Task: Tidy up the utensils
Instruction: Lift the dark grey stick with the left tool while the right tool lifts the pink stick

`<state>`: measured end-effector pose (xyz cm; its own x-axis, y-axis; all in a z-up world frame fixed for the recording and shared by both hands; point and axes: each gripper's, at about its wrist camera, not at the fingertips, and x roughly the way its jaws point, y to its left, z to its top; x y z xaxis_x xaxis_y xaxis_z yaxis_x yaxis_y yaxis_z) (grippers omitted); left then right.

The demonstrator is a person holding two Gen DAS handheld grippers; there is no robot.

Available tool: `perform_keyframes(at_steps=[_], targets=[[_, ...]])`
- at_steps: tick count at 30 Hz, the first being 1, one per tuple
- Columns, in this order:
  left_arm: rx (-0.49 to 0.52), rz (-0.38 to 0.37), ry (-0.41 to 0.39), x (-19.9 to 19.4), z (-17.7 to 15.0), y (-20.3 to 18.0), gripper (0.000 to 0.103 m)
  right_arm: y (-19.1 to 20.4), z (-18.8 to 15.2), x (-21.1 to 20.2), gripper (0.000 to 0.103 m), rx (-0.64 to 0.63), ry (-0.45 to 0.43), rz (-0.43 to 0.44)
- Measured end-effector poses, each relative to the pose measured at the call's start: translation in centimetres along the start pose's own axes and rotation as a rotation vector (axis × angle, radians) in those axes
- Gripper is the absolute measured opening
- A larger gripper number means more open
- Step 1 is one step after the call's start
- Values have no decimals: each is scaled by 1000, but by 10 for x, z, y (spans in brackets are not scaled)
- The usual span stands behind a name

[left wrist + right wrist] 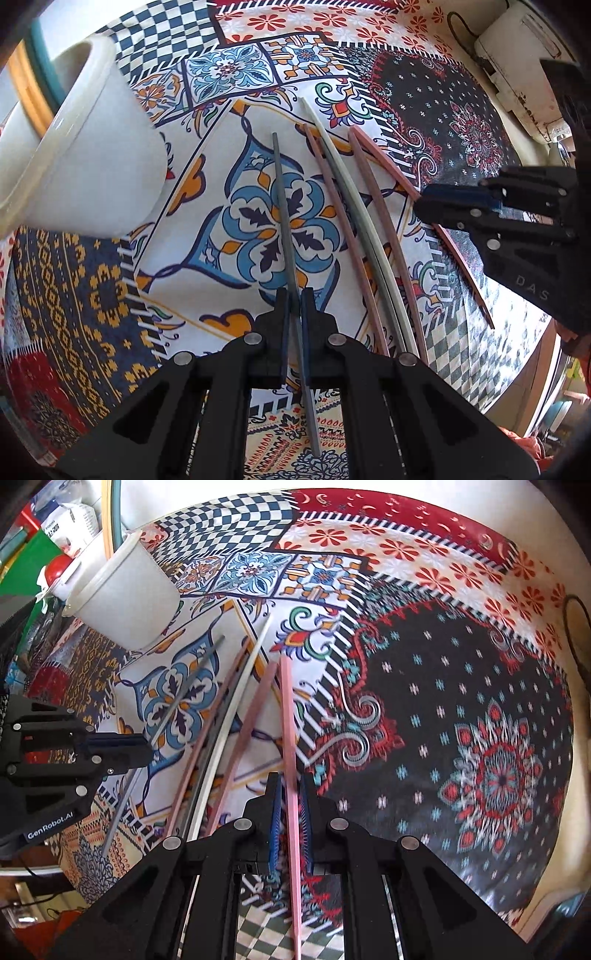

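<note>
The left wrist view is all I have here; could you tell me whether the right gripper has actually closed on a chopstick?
Observer: Yes, the right gripper is shut on the pink chopstick, which runs between its blue pads.
Operator: Thank you. What sits behind the white cup?
Observer: Beyond the white cup there is a green board and a red round object.
Operator: Is the left gripper's grey chopstick visibly clamped from there?
Observer: Yes, the left gripper grips the grey chopstick partway along, both ends sticking out.
</note>
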<state>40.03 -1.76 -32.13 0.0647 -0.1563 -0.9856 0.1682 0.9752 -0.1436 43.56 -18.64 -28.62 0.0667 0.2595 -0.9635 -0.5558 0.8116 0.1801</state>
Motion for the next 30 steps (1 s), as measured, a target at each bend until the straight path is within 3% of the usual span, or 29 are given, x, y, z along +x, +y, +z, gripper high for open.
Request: perform_keyframes(at_steps=[7, 13, 19, 30], targets=[[43, 4, 17, 6, 25, -4, 5, 7, 31, 10, 4, -71, 66, -5], [49, 18, 10, 11, 34, -17, 4, 11, 39, 13, 6, -29, 75, 29], [31, 56, -26, 5, 18, -23, 3, 3, 15, -9, 6, 18, 10, 18], [0, 84, -170, -43, -9, -27, 3, 14, -15, -76, 6, 65, -181, -21]])
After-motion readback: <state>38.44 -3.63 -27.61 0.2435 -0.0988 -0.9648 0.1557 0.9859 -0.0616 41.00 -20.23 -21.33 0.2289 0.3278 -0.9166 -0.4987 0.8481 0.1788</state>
